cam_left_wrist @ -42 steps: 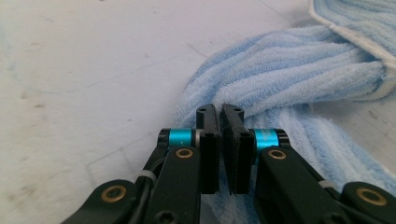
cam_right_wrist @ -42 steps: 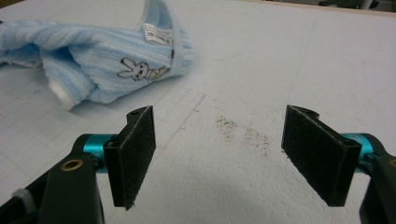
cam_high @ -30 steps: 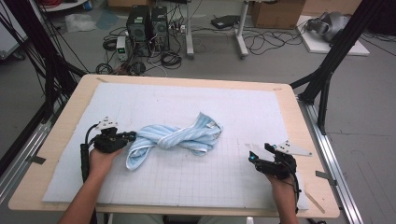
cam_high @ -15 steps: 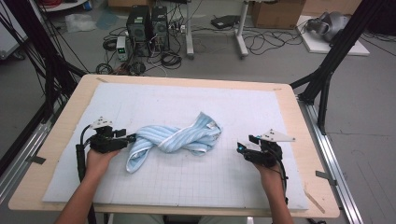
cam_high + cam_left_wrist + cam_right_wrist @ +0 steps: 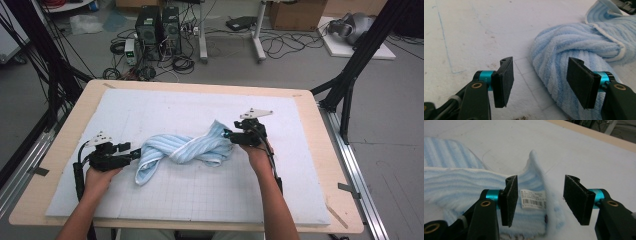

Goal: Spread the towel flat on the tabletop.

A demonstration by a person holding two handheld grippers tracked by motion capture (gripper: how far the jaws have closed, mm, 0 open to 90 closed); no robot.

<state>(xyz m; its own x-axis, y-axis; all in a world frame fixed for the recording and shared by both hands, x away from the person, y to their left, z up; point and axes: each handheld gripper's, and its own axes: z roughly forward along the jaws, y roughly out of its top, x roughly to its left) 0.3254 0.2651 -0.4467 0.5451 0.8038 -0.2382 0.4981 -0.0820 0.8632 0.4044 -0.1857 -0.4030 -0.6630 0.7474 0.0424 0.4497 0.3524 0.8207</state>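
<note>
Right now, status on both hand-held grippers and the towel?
Left hand-held gripper open, jaws just been opening, nothing between them. Right hand-held gripper open, straddling an upright fold of the blue striped towel, pads not pressing. Nothing in the way.

white mat [image 5: 165,107], wooden table [image 5: 310,102], computer towers [image 5: 159,25]

Towel [image 5: 461,187] carried a white tag [image 5: 533,199] with a barcode and small print; the print was too blurred to read.
</note>
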